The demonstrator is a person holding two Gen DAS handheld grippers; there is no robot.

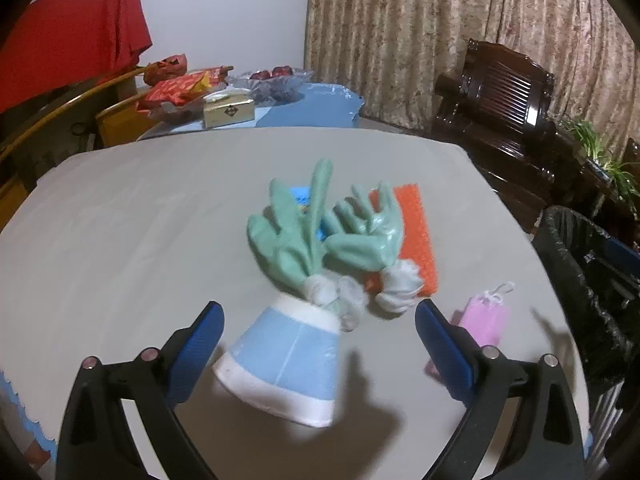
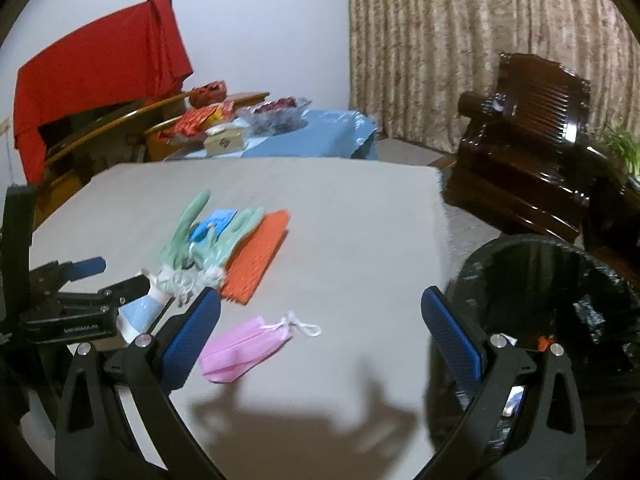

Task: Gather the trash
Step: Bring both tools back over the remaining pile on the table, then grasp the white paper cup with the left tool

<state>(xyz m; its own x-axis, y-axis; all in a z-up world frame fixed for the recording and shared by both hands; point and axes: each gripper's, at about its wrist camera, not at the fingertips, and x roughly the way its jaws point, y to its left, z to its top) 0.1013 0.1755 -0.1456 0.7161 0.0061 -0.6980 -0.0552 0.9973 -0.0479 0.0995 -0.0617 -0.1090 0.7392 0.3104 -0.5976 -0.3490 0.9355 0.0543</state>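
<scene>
A blue-and-white paper cup rests on the grey table, its narrow end against the fluffy cuffs of two green rubber gloves. My left gripper is open, one finger on each side of the cup without touching it. An orange mat lies right of the gloves and a pink face mask lies beyond the right finger. In the right wrist view my right gripper hangs open and empty above the mask. The left gripper and the cup show at the left.
A black-lined bin stands off the table's right edge, also seen as the bin from the left side. A dark wooden chair is behind it. A blue table with a box and snacks stands at the back.
</scene>
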